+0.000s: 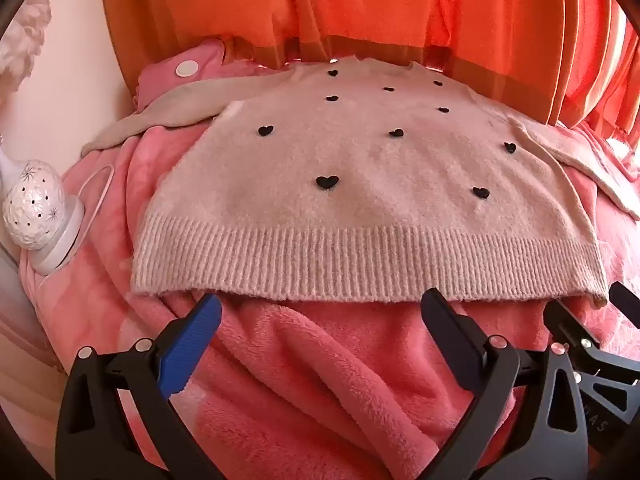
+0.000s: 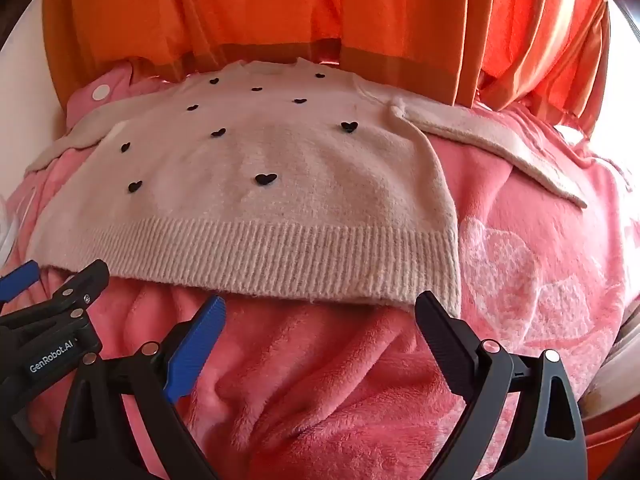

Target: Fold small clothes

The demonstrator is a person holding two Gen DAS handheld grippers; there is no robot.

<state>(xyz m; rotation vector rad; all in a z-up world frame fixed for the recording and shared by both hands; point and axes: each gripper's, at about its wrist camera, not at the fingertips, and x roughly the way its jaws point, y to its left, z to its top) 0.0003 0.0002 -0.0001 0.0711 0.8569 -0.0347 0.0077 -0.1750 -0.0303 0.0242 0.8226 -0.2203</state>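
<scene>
A small beige knit sweater (image 1: 360, 184) with black hearts lies flat and face up on a pink fleece blanket (image 1: 304, 368), ribbed hem toward me, sleeves spread out to both sides. My left gripper (image 1: 322, 308) hovers open just short of the hem, nothing between its fingers. In the right wrist view the same sweater (image 2: 248, 184) fills the left and middle, and my right gripper (image 2: 320, 308) stands open at the hem's right corner, empty. The two grippers sit side by side; the left gripper (image 2: 24, 280) shows at that view's left edge.
Orange curtains (image 1: 360, 4) hang behind the blanket. A white perforated egg-shaped lamp (image 1: 36, 216) with a cord stands at the left edge. A pink pillow with a white button (image 1: 188, 68) lies at the back left. The blanket (image 2: 528, 264) extends to the right of the sweater.
</scene>
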